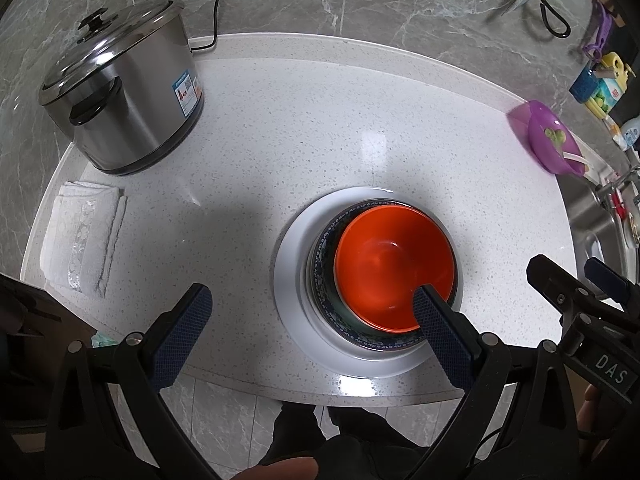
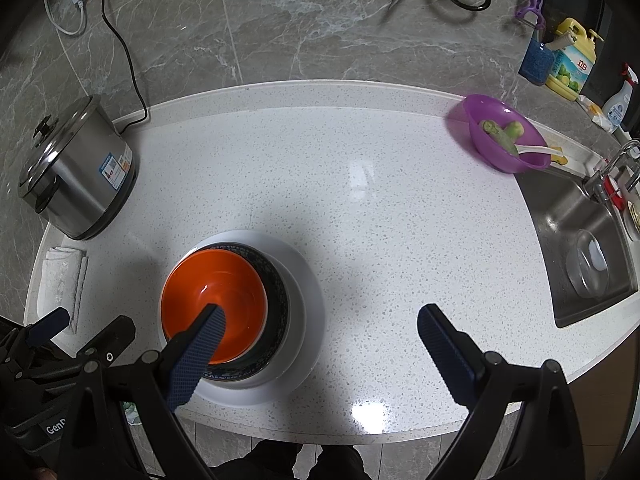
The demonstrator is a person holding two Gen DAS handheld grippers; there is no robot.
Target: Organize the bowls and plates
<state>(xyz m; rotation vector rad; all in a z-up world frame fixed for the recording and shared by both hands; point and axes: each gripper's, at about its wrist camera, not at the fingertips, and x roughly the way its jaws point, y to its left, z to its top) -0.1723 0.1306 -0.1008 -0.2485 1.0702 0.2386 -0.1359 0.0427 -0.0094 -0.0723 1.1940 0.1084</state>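
At counter's near edge: left gripper (image 1: 308,312) and right gripper (image 2: 320,334) both spread wide, holding nothing, rubber-textured pads. Just ahead: glossy orange bowl (image 1: 394,266) nested in dark patterned bowl (image 1: 326,280) on white plate (image 1: 290,280). Stacking appears finished; next move, judged: withdraw clear. Farther: speckled countertop (image 1: 280,120), steel pot (image 1: 120,96), purple bowl (image 2: 502,138).

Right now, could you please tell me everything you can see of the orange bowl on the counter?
The orange bowl is glossy, smooth and plain, probably plastic or melamine, and looks empty. It sits upright, nested inside a dark bowl with a blue patterned rim, which rests on stacked white plates near the front edge of the speckled white counter. Both grippers are open; one finger of each overlaps it in view, and contact cannot be judged.
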